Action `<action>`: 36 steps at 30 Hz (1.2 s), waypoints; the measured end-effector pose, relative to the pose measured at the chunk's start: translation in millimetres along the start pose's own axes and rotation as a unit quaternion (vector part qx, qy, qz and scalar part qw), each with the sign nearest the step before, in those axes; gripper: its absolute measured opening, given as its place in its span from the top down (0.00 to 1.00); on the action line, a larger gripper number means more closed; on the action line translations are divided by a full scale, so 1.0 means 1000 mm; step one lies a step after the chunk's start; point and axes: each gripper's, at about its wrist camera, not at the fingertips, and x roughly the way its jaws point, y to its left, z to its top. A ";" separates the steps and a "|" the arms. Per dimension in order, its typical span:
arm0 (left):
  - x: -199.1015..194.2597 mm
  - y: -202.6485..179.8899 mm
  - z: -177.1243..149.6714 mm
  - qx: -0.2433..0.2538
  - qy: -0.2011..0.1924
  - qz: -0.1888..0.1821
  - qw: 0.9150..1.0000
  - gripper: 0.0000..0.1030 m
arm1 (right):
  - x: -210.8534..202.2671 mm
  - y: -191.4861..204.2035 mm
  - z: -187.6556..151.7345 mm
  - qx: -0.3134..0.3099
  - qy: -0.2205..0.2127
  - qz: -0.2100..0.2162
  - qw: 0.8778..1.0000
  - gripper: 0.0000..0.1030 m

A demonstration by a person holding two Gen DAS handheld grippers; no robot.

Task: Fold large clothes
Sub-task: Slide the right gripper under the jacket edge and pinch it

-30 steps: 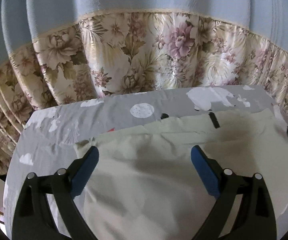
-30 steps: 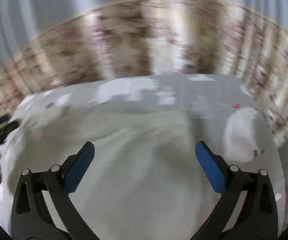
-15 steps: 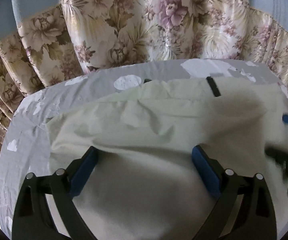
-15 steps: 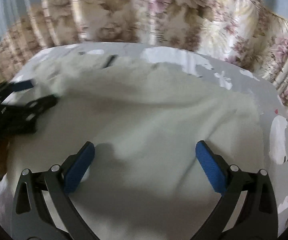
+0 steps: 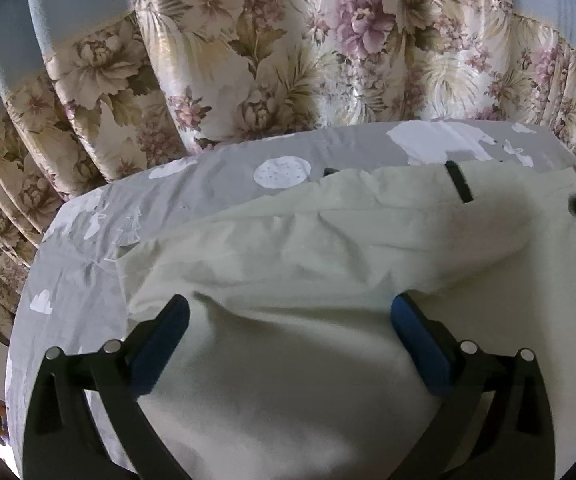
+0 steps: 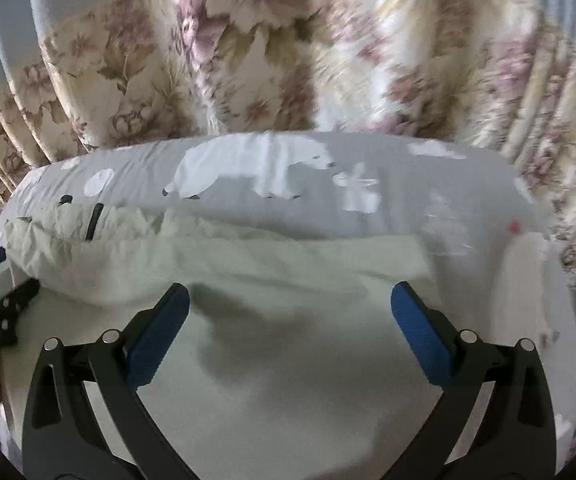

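- While both tools hung over it, the pale garment (image 5: 328,256) lay spread on the grey bear-print sheet (image 6: 388,168) (rumpled along its far edge).
- The left gripper (image 5: 290,320) stood with fingers wide apart, gripping nothing.
- The right gripper (image 6: 290,308) likewise gaped, empty.

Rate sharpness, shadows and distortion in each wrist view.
Left wrist: sharp; floral curtain crisp, fisheye bows the sheet's edge, soft shadow on the pale garment. Right wrist: motion blur smears the curtain; the polar bear print stays legible.
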 end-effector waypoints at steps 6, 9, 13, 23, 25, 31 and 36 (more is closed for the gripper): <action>-0.052 -0.019 -0.003 0.000 -0.038 -0.041 0.998 0.02 | -0.068 -0.036 -0.059 0.007 -0.009 -0.004 1.000 0.03; -0.069 -0.040 -0.006 0.014 -0.047 -0.063 0.997 0.02 | -0.089 -0.061 -0.083 0.018 -0.011 -0.027 0.999 0.03; -0.074 -0.076 -0.007 0.042 -0.050 -0.072 0.995 0.01 | -0.098 -0.092 -0.099 0.054 -0.014 -0.034 0.998 0.03; -0.003 -0.082 -0.008 0.026 0.036 -0.042 0.998 0.01 | -0.036 -0.080 -0.080 0.058 0.028 0.028 0.998 0.03; 0.004 -0.071 -0.011 0.015 0.045 -0.036 0.998 0.01 | -0.025 -0.068 -0.080 0.050 0.038 0.042 0.997 0.04; 0.008 -0.060 -0.018 0.022 0.046 -0.028 0.998 0.01 | -0.012 -0.058 -0.077 0.070 0.039 0.088 0.993 0.05; 0.004 -0.061 -0.018 0.019 0.036 -0.034 0.999 0.02 | -0.011 -0.064 -0.078 0.075 0.037 0.110 0.990 0.05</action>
